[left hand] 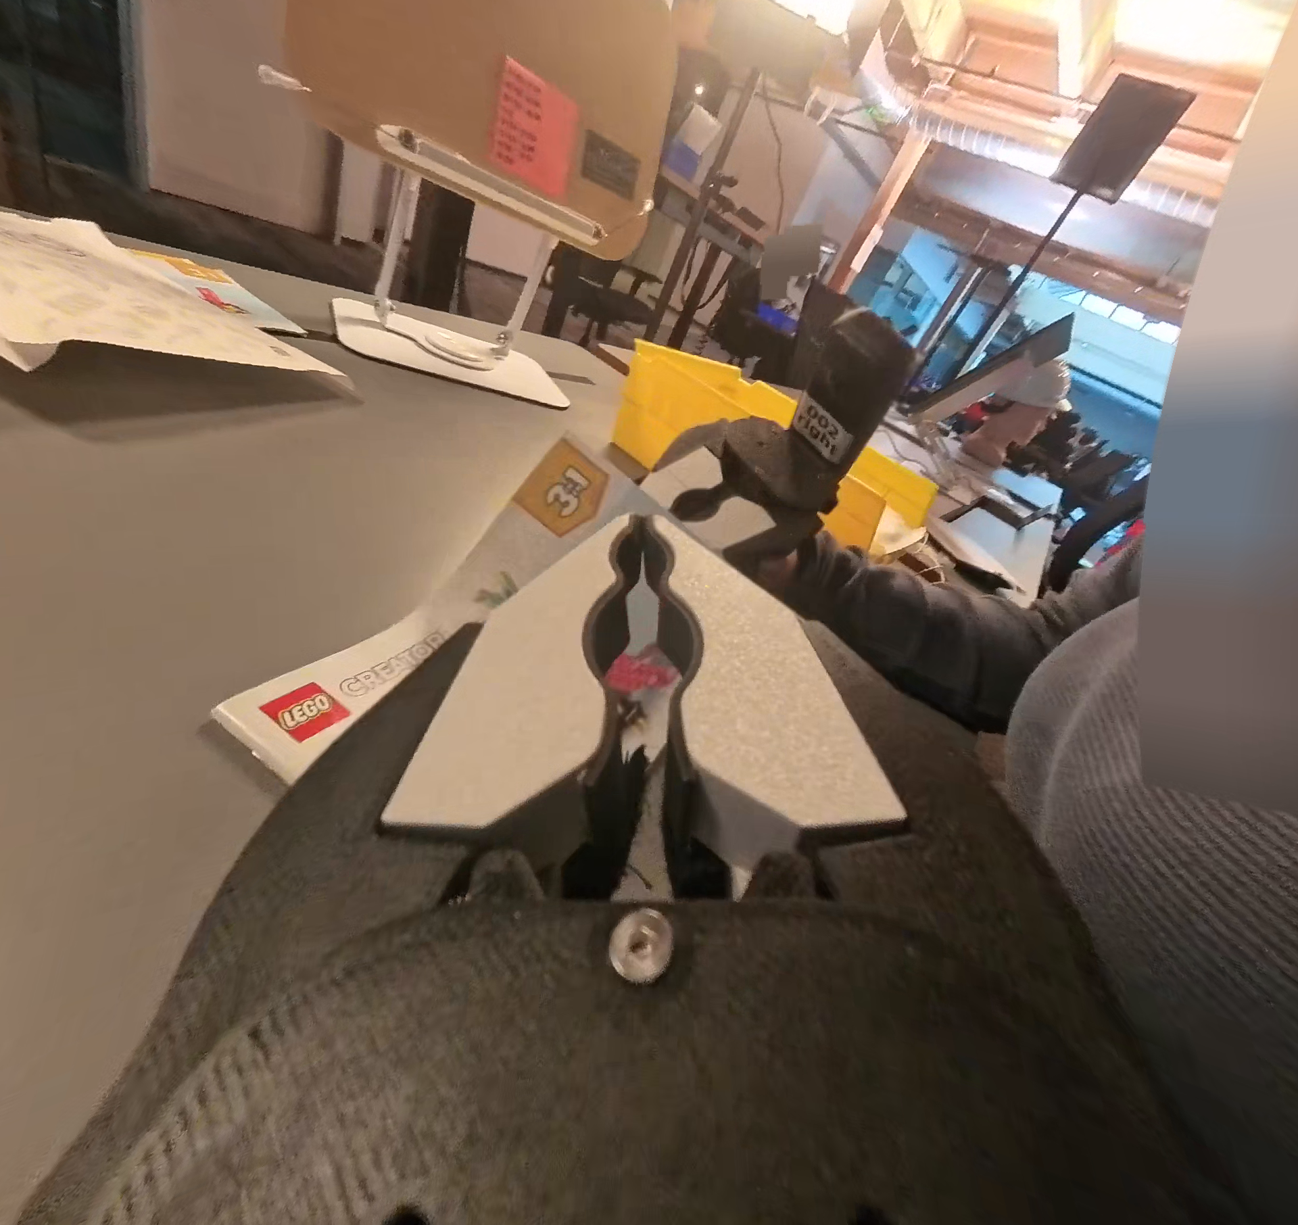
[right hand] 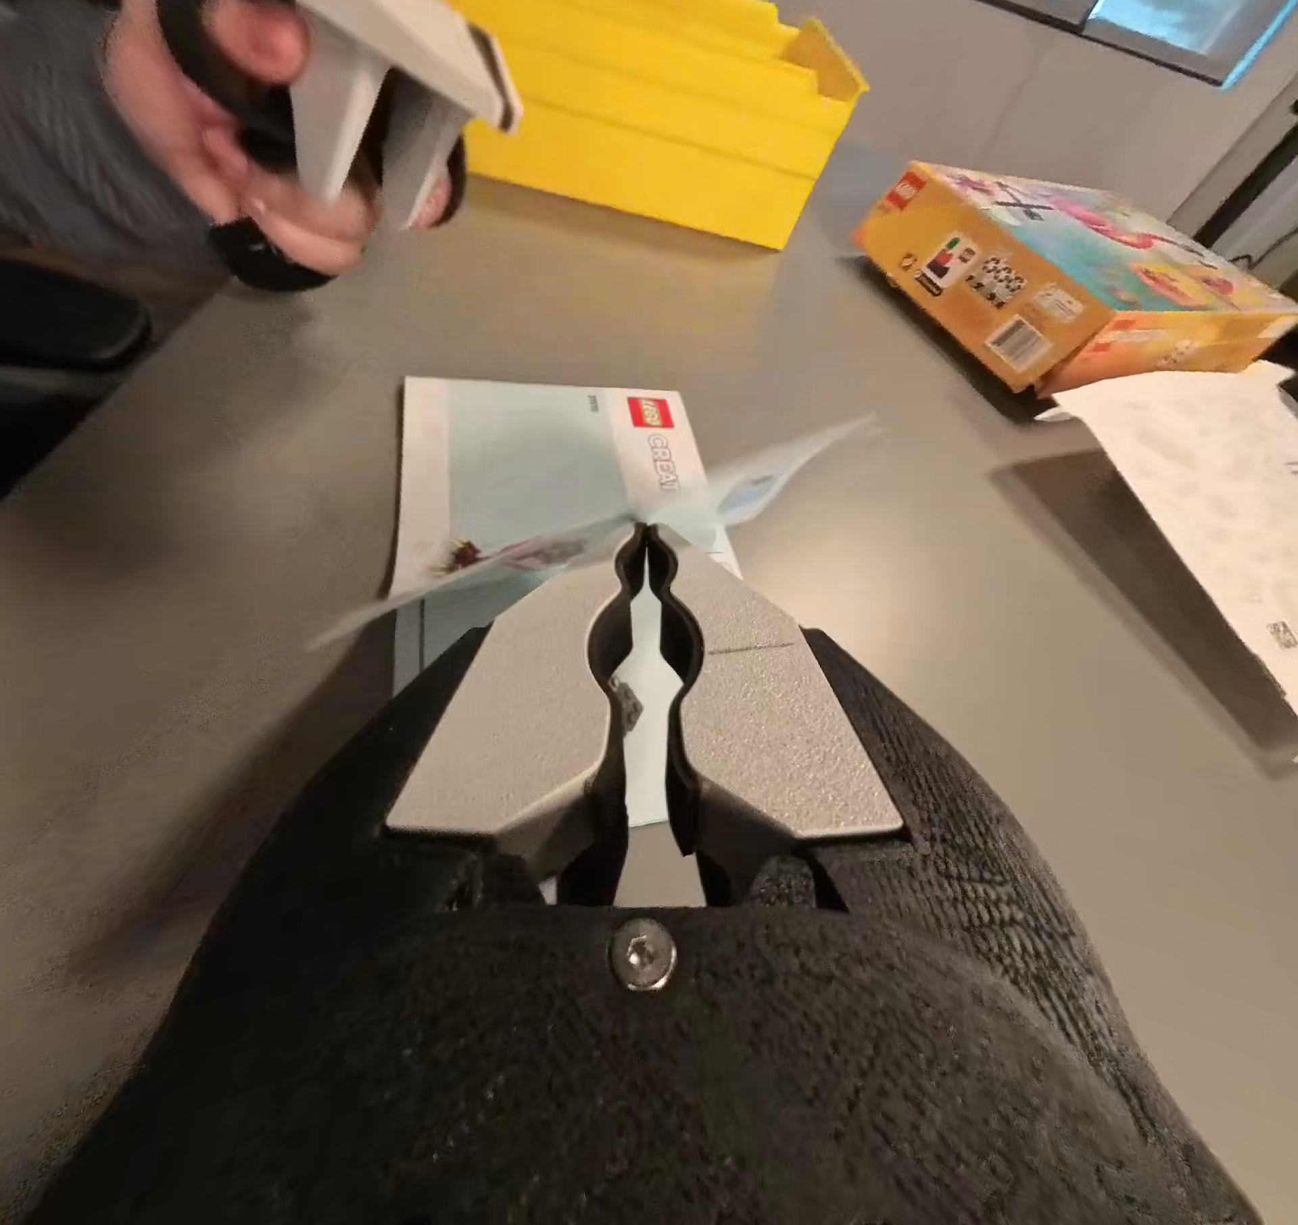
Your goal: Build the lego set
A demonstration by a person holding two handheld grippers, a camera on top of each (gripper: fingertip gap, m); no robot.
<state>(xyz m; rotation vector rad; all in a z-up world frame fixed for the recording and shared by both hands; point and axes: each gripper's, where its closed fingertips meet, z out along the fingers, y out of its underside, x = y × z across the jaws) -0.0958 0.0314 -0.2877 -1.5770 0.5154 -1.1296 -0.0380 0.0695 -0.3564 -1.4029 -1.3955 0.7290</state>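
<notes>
A white and pale-blue instruction booklet (right hand: 520, 461) lies on the grey table (right hand: 878, 629). My right gripper (right hand: 646, 531) is shut on one of its pages (right hand: 787, 461), which is lifted off the booklet and blurred. My left gripper (left hand: 640, 524) is shut with nothing between its pads. The right wrist view shows it held in a hand above the table at the upper left (right hand: 509, 113). In the left wrist view the booklet (left hand: 393, 657) lies below my left fingertips, and the right gripper (left hand: 674, 503) is just beyond them.
A yellow bin (right hand: 653, 124) stands behind the booklet, and it also shows in the left wrist view (left hand: 674, 404). An orange toy box (right hand: 1053, 278) and a white sheet (right hand: 1194, 489) lie to the right. Papers (left hand: 105, 299) and a cardboard sign on a stand (left hand: 477, 67) are at the left.
</notes>
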